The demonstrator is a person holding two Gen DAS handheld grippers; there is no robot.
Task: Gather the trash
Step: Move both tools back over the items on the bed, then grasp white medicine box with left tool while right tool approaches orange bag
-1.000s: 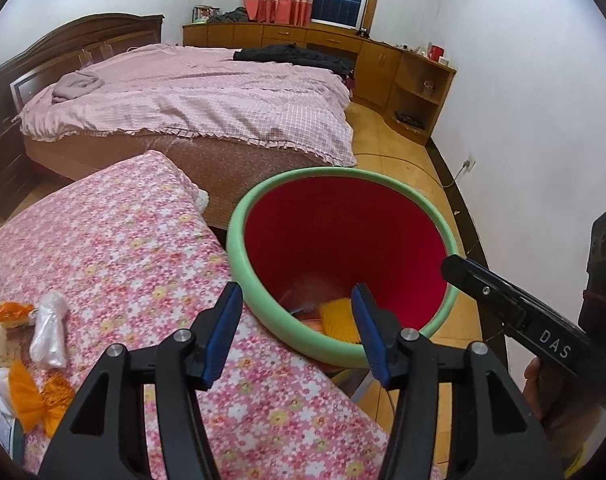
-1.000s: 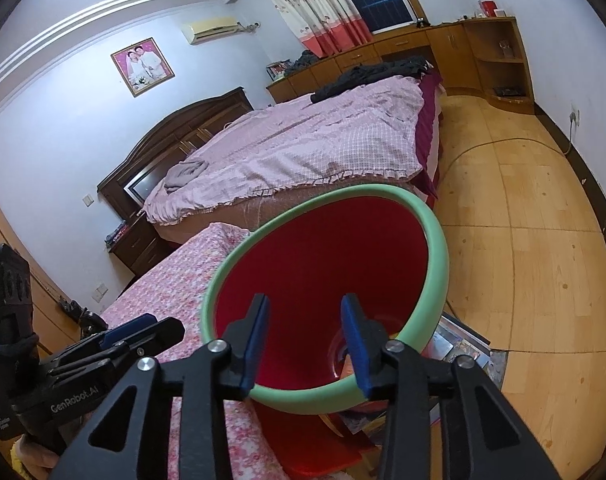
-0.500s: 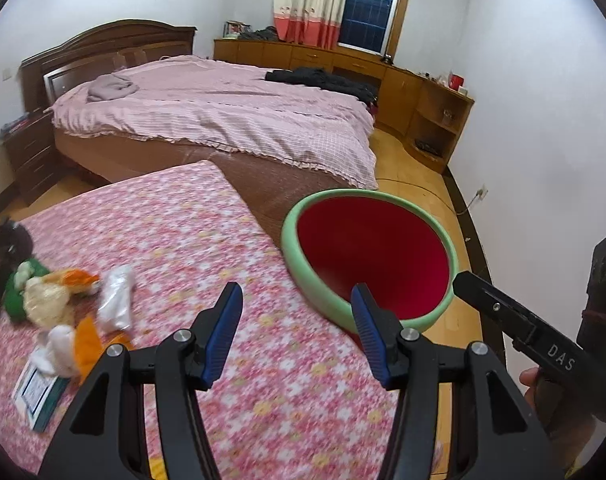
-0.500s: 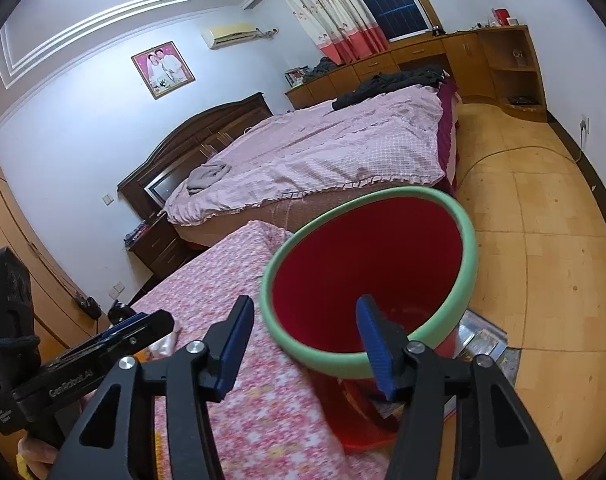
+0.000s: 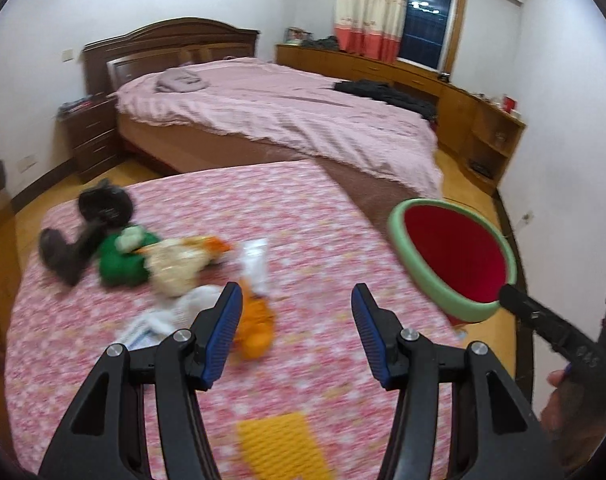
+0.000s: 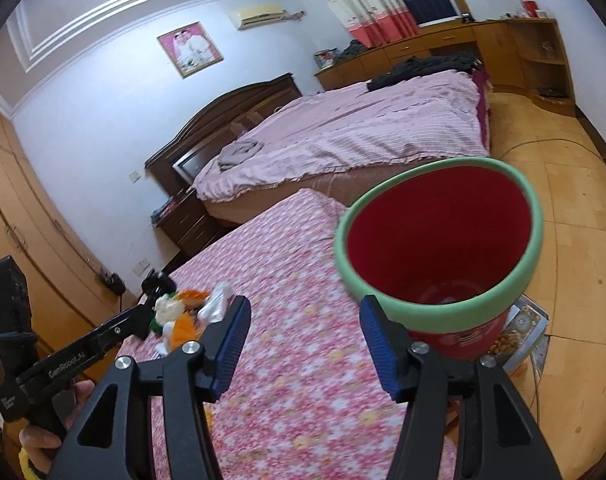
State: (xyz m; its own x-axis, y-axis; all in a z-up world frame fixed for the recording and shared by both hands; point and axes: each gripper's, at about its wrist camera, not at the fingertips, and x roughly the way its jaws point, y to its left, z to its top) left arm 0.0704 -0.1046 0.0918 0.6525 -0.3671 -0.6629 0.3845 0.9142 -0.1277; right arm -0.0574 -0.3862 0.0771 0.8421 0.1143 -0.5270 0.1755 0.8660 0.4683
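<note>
A red bin with a green rim (image 5: 455,256) (image 6: 439,240) stands on the floor at the right edge of a table with a pink floral cloth (image 5: 303,216) (image 6: 287,248). A heap of trash lies on the cloth: an orange wrapper (image 5: 257,328), white plastic (image 5: 255,264), a cream wad (image 5: 175,268), a green piece (image 5: 119,260), black items (image 5: 103,208). The heap also shows in the right wrist view (image 6: 187,308). My left gripper (image 5: 297,332) is open and empty, above the cloth right of the orange wrapper. My right gripper (image 6: 303,344) is open and empty, near the bin.
A yellow textured piece (image 5: 281,448) lies on the cloth near the front edge. A large bed with a pink cover (image 5: 279,120) stands behind the table. Wooden cabinets (image 5: 479,120) line the far wall. Printed paper (image 6: 519,336) lies on the floor beside the bin.
Both grippers have drawn back from over the bin and swung left toward the table. The trash heap has come into view ahead of the left gripper. The right gripper's jaws have widened.
</note>
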